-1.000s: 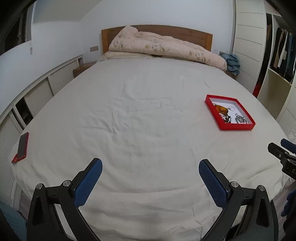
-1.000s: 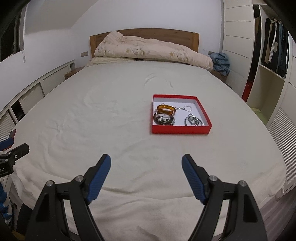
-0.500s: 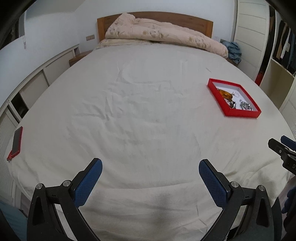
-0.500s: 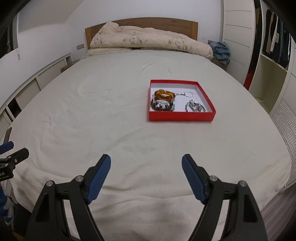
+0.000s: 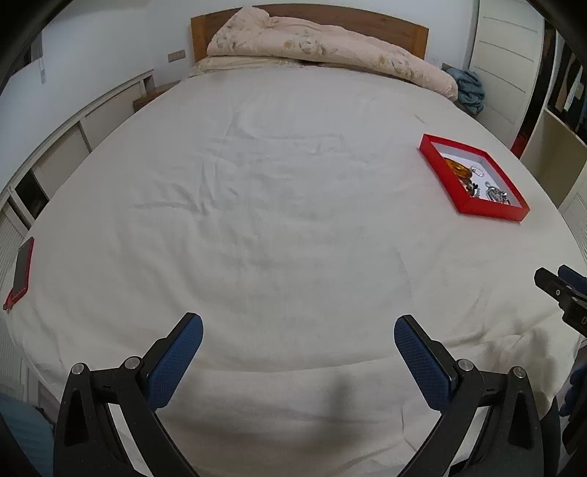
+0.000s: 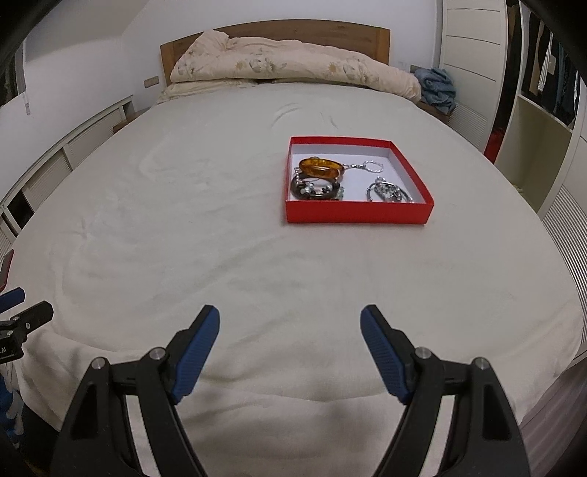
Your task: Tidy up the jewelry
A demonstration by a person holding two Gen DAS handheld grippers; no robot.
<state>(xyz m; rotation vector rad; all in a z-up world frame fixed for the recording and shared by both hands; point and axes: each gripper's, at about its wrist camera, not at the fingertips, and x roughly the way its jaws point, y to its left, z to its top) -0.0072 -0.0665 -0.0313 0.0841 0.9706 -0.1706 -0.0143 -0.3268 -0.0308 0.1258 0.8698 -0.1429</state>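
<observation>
Red-cased phone (image 5: 21,269): lay flat at the far left edge of the bed, well apart from all else.

Wide bed with cream sheet (image 5: 275,205): sheet wrinkled; crumpled beige floral duvet (image 5: 323,47) heaped against the brown wooden headboard (image 5: 403,27).

Left gripper (image 5: 298,332): black frame, blue-padded fingers spread wide apart, holding nothing, above the near edge of the bed.

Right gripper (image 6: 290,323): same build, fingers likewise spread wide and empty, pointed toward the tray from the near edge.

Shallow red cardboard tray with white floor (image 6: 357,214): sat on the right half of the bed. It held 1 amber oval bangle (image 6: 321,167) at back left, 1 dark beaded bracelet (image 6: 315,188) just in front of it, 1 silver key ring (image 6: 372,167) at back centre, and 1 silver metal piece (image 6: 387,190) at front right.

Blue cloth bundle (image 6: 436,88): beside the bed's far right corner.
</observation>
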